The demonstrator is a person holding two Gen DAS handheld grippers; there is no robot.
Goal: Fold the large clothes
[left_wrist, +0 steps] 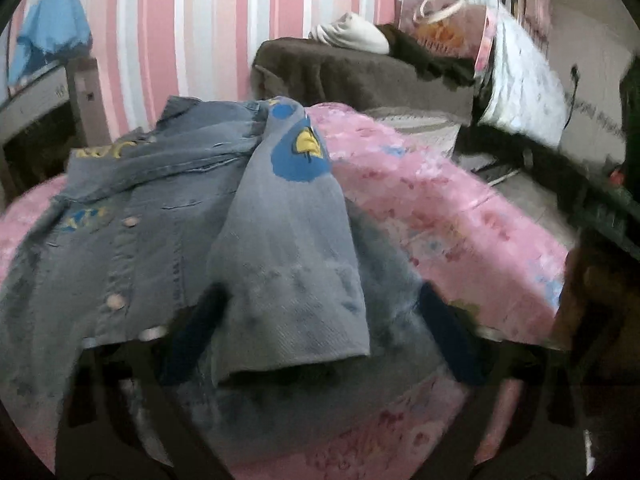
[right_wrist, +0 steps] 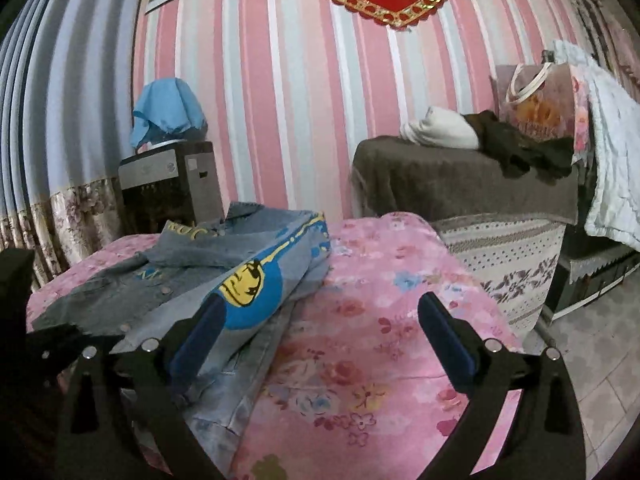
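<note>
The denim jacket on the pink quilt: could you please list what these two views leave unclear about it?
- Left wrist view: the denim jacket is blurred, so whether the left hand-held gripper presses its sleeve is unclear.
- Left wrist view: its yellow lettering is too smeared to read.
- Right wrist view: a finger of the right hand-held gripper hides the jacket's near edge.

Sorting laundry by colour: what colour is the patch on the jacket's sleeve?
Blue with a yellow cartoon face, on the patch of the denim jacket; clearest in the right wrist view.
</note>
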